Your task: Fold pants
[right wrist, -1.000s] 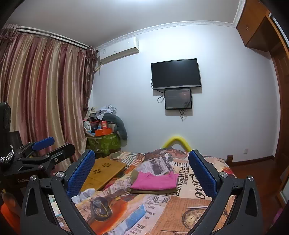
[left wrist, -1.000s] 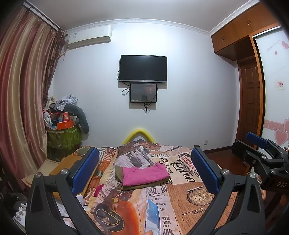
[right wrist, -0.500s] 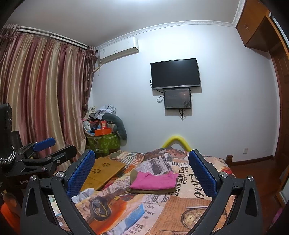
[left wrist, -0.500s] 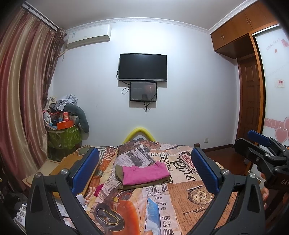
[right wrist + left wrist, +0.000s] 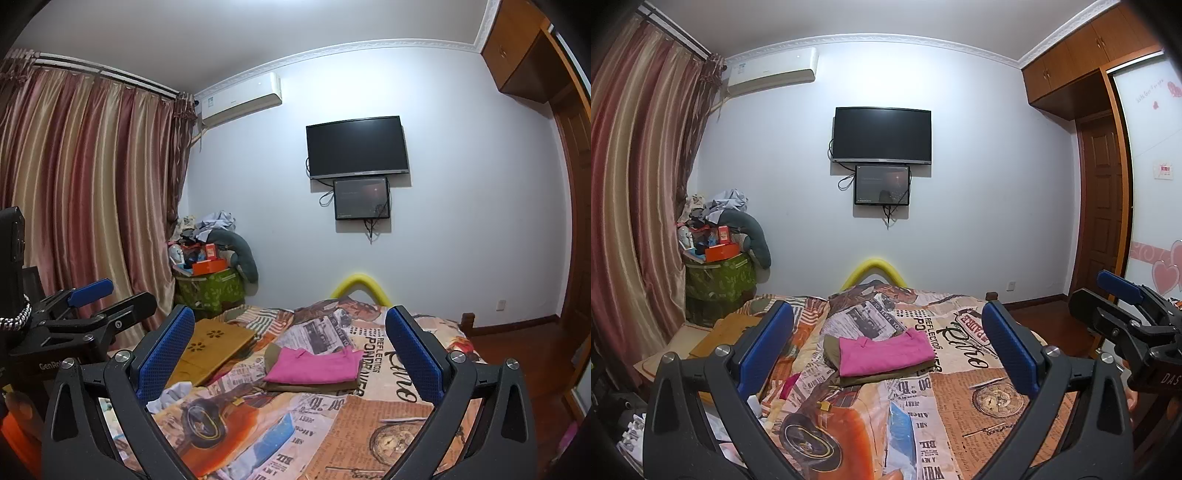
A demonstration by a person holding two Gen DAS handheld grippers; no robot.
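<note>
Folded pink pants (image 5: 884, 350) lie on top of a folded olive garment (image 5: 833, 349) in the middle of the bed (image 5: 960, 387); they also show in the right wrist view (image 5: 314, 365). My left gripper (image 5: 886, 345) is open and empty, held above the bed's near end, well short of the stack. My right gripper (image 5: 290, 349) is open and empty, at a like distance. Each gripper shows at the edge of the other's view: the right one (image 5: 1126, 314) and the left one (image 5: 92, 310).
The bed has a newspaper-print cover. A wooden lap board (image 5: 214, 343) lies at its left side. A green bin piled with clutter (image 5: 718, 269) stands by the curtains (image 5: 631, 221). A TV (image 5: 882, 134) hangs on the far wall. A wooden door (image 5: 1102, 221) is at right.
Both grippers have drifted slightly; the views shift a little. The stack on the bed has not moved, and both grippers stay open.
</note>
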